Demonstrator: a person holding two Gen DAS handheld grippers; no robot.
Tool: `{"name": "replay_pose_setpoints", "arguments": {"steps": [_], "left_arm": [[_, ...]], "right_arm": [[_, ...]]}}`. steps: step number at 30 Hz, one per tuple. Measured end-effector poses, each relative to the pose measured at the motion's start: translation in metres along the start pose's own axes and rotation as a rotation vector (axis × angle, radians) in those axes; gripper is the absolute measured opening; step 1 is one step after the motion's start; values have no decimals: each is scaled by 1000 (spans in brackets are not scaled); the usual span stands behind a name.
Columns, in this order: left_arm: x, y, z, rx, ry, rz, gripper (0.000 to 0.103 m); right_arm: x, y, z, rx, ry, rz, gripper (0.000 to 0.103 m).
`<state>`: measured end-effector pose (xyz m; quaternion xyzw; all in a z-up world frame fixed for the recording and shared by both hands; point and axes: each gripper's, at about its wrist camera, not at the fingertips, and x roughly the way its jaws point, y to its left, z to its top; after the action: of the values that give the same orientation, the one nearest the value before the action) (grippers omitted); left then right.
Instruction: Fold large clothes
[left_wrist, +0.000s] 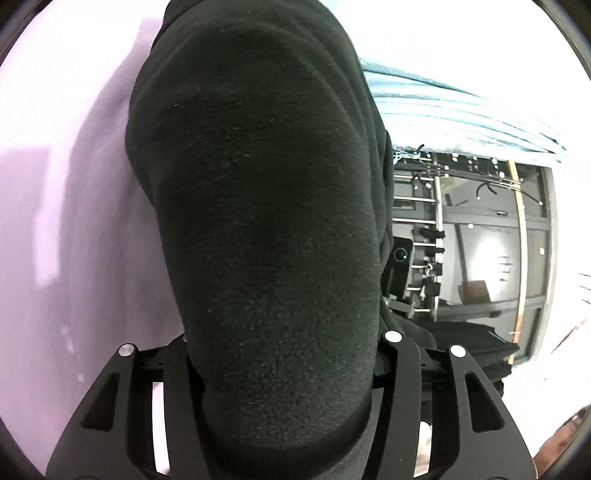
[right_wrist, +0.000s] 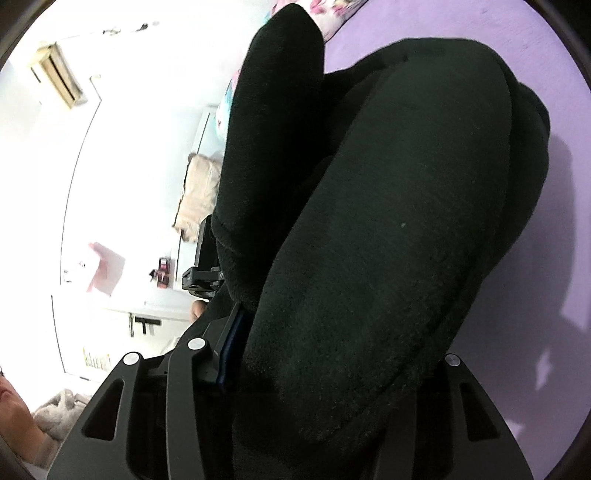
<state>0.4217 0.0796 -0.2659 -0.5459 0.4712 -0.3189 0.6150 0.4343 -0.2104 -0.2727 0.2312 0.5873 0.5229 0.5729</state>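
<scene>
both your left gripper (left_wrist: 284, 369) and right gripper (right_wrist: 332, 369) seem clenched on the black garment (left_wrist: 258, 203), so lift evenly, keeping the held edge taut above the purple sheet (left_wrist: 74, 221).

The left gripper (left_wrist: 284, 354) is clamped on a thick fold of the black garment (left_wrist: 258, 184), whose cloth bulges up between the two black fingers (left_wrist: 400, 365) and hides the pads. The right gripper (right_wrist: 325, 369) grips another bunch of the same garment in the same way; it is tilted, and its fingertips are probably buried in the cloth. Only one finger (right_wrist: 199, 369) of it shows clearly. Neither hand holding the grippers can be made out.
</scene>
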Motion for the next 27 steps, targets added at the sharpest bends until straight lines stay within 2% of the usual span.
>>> {"name": "replay_pose_setpoints", "arguments": {"steps": [7,14,17,22,24,27], "left_arm": [[-91,-12,-53,8,-85,11,50],[-189,-40,-88,40,-201,27,50],[-240,-53,-105,59,-258,42,50],[-328,-69,-138,79,-371,79,51],[-363,-69,-152,80,-421,91,51],[-416,-67,-175,78,-497,114,51]], "right_arm": [[67,75,-17,-69,58,15,47],[147,151,13,-172,126,30,47],[187,191,24,-227,163,49,47],[246,237,37,-302,230,88,47],[283,256,57,-336,267,108,48],[336,288,66,-382,322,138,48]]}}
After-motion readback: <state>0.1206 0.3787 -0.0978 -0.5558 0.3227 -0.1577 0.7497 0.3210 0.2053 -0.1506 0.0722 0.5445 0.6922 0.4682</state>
